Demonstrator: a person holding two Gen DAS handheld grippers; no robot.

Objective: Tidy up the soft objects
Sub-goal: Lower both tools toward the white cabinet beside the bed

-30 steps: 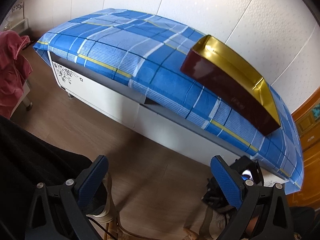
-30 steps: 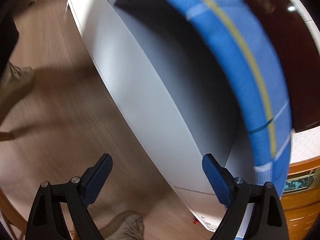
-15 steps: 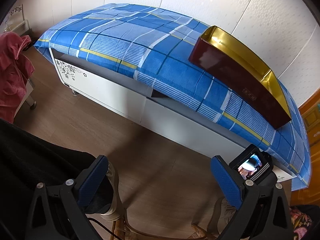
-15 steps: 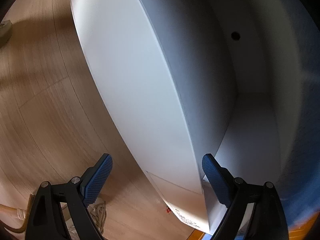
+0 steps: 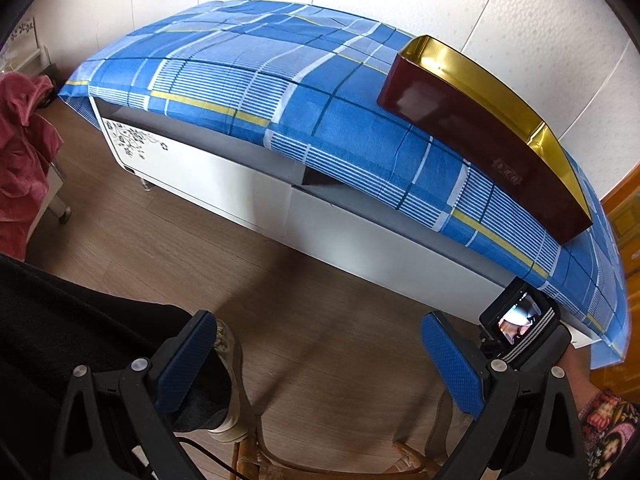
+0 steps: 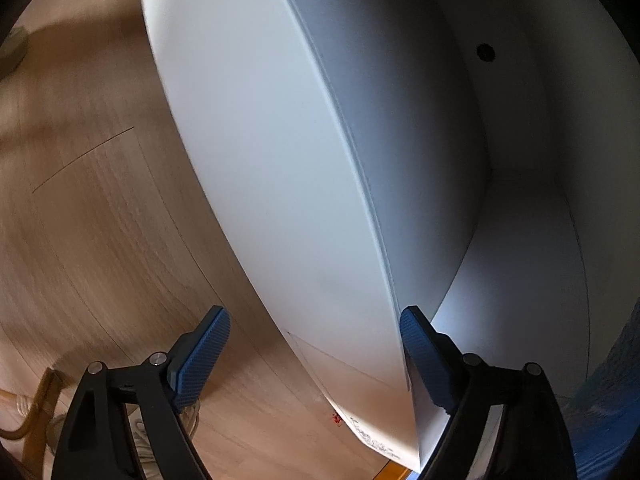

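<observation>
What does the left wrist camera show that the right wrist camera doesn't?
Only the left view shows the blue plaid cloth spread over the cabinet top, the dark red box with gold lining and a pink garment. Only the right view looks inside the white drawer, where nothing can be seen. Both share the wooden floor and open grippers.
</observation>
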